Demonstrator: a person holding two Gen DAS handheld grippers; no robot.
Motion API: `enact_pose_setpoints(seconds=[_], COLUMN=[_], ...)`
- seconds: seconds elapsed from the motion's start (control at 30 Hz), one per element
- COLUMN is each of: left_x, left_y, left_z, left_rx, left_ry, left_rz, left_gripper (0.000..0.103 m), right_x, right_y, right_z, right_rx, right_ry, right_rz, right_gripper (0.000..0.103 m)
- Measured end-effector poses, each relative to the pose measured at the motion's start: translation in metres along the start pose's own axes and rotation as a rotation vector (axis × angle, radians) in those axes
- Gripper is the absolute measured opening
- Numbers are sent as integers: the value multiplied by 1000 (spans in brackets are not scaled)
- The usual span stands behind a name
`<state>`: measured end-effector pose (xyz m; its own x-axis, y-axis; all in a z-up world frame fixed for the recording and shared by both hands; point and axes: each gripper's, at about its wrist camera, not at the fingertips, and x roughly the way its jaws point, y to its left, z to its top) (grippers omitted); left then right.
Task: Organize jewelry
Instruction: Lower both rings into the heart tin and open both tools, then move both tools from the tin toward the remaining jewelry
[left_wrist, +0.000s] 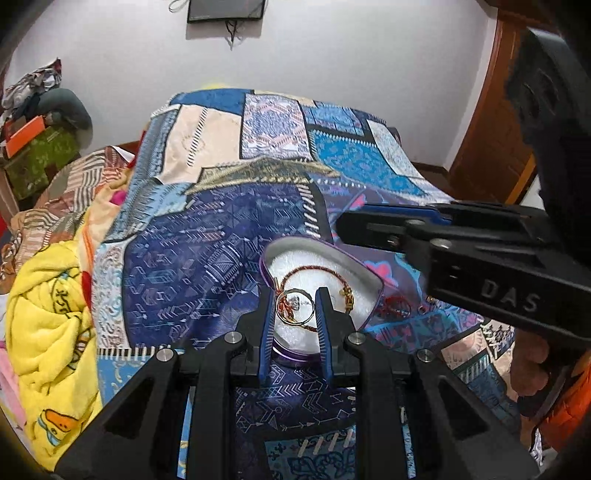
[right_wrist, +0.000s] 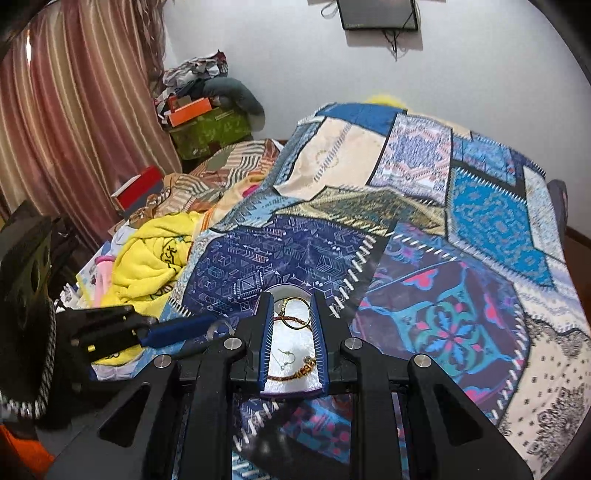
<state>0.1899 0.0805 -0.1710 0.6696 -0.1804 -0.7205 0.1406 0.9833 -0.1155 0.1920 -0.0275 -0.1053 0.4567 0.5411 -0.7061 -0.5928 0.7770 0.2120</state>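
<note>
Left gripper (left_wrist: 295, 308) jaws pinch silver ring (left_wrist: 294, 307) edgewise above jewelry box (left_wrist: 371, 269); right gripper (right_wrist: 291, 314) open, straddling box.

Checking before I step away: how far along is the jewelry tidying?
Done: a red bracelet, gold ring and earring hook lie in the heart-shaped box. In hand: the left tool grips a silver ring near the box; the right tool is open. Left: a red piece beside the box on the quilt.
</note>
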Motion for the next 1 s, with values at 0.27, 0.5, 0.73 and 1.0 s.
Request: enact_pose_setpoints(seconds=[0.27, 0.5, 0.73, 1.0], left_x=[12, 11, 2, -20], left_y=[-1, 1, -3, -6], left_z=[0, 0, 4, 11], left_rx=[11, -7, -4, -27], left_ry=[23, 16, 10, -10], left_rz=[-30, -26, -14, 12], left_gripper=[21, 21, 21, 22], right_x=[21, 22, 6, -34], right_y=[-1, -1, 3, -1], right_z=[3, 3, 5, 4], right_rx=[4, -5, -25, -18], right_ry=[44, 46, 13, -48], right_rz=[24, 52, 23, -28], right_gripper=[18, 19, 36, 36])
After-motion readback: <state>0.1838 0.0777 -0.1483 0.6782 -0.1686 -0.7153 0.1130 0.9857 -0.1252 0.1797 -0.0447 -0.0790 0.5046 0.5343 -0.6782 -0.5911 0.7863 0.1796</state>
